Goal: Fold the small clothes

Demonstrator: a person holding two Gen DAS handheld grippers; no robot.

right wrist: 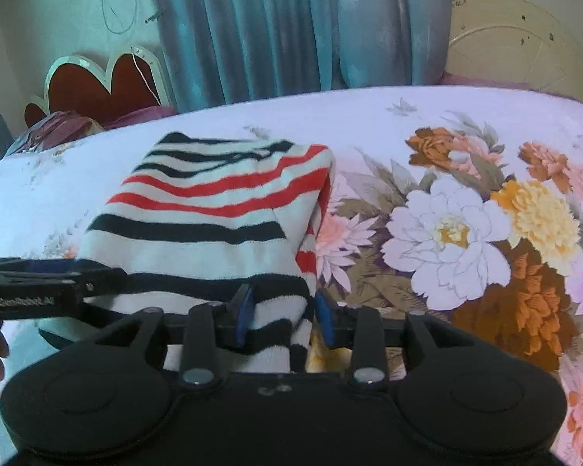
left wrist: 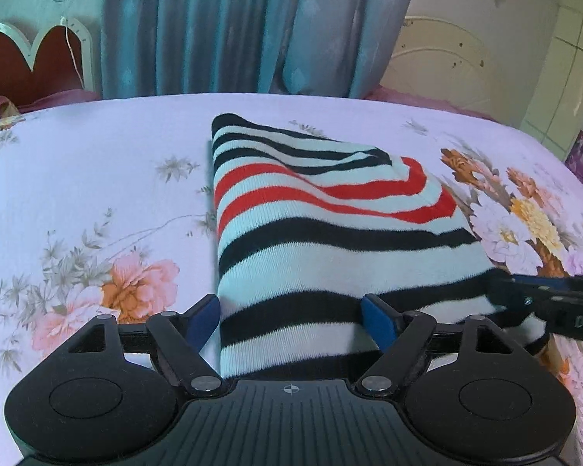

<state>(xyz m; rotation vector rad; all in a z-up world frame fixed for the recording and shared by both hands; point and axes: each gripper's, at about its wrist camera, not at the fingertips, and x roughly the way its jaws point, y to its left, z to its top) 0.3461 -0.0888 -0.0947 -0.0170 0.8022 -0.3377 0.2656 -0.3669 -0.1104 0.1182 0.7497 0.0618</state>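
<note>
**Striped knit, partly folded, on a flowered bedsheet**

Black, white and red stripes mark the small knitted garment lying on the bed, its far part already doubled over on itself so the red bands bend at an angle. Both tools sit at its near hem. The left gripper has its jaws wide apart, straddling the near-left part of the cloth; its blue pads do not appear to press the fabric. The right gripper is narrower, its jaws set either side of the near-right corner of the hem; the cloth fills most of the gap, but whether it is truly pinched cannot be told from these views.

The step in hand looks like taking hold of the near edge for the next fold. That move would call for both jaws to close firmly on the hem, then lift and carry it evenly toward the far side, keeping the two corners level so the stripes line up.

Lettering on the left gripper's side, seen from the right wrist, reads roughly "GeoRobot.AI"; the right gripper's arm shows only "DAS" at the frame edge.
</note>
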